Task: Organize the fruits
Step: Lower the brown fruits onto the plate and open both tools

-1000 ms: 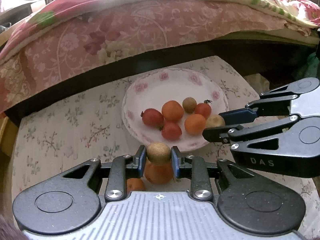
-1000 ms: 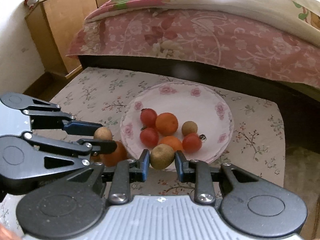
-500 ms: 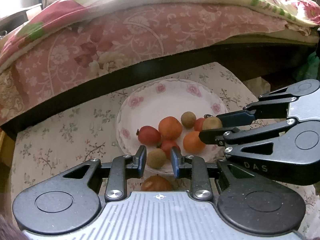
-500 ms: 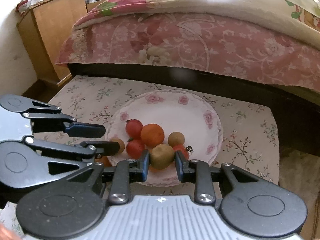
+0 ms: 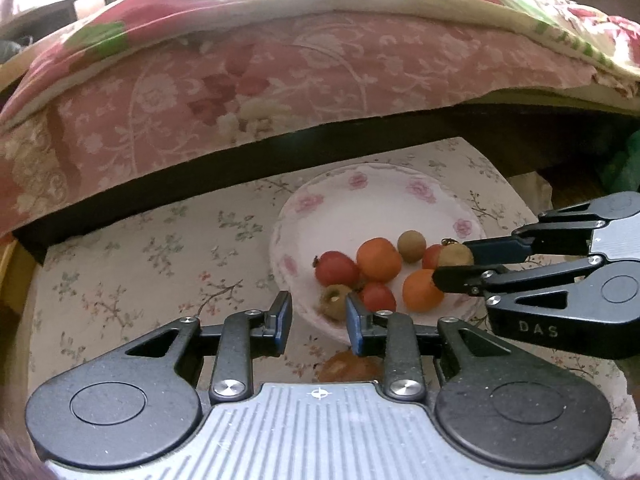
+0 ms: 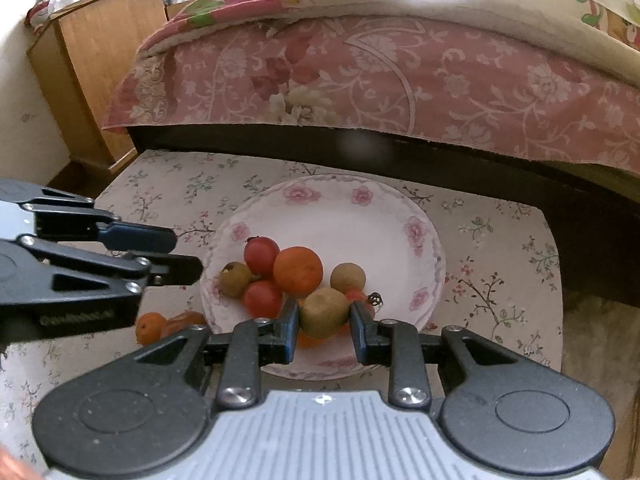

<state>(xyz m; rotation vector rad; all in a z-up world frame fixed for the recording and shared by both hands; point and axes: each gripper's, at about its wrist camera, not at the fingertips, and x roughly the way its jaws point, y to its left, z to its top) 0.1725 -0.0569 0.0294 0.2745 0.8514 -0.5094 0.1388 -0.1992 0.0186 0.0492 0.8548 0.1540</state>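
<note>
- The right tongs (image 6: pixel 324 330) grip a brown-green fruit (image 6: pixel 325 313), its slightly longer axis lying across from finger to finger, above the near part of the plate (image 6: pixel 344 200).
- The left tongs (image 5: pixel 316 320) are parted wide and hold nothing; a second brown fruit (image 5: pixel 334 300) lies on the plate's near-left rim just beyond the gap, its puckered end turned toward the left camera.
- On the flowered plate (image 5: pixel 360 192), which sits on the desk (image 5: pixel 160 248), there are also two red tomatoes (image 5: pixel 336 268), an orange (image 5: pixel 378 259) and a small round brown fruit (image 5: pixel 411 241), bunched together and touching.
- Another orange (image 5: pixel 422 290) lies under the right tongs; in the right wrist view only a sliver of it shows below the held fruit.
- A third red tomato (image 6: pixel 362 298) with a dark stalk is mostly hidden behind the held fruit.
- Off the plate, on the desk by its near-left edge, are a small orange fruit (image 6: pixel 151 327) and a brownish one (image 6: pixel 182 322) beside it, partly cut off by the tongs' frames; what kind the brownish one is cannot be made out.
- "DAS" reads on the right tongs' body in the left wrist view; the lettering on the left tongs' body in the right wrist view is blurred and unreadable.
- A bed with a pink floral cover (image 6: pixel 400 80) stands behind the desk.
</note>
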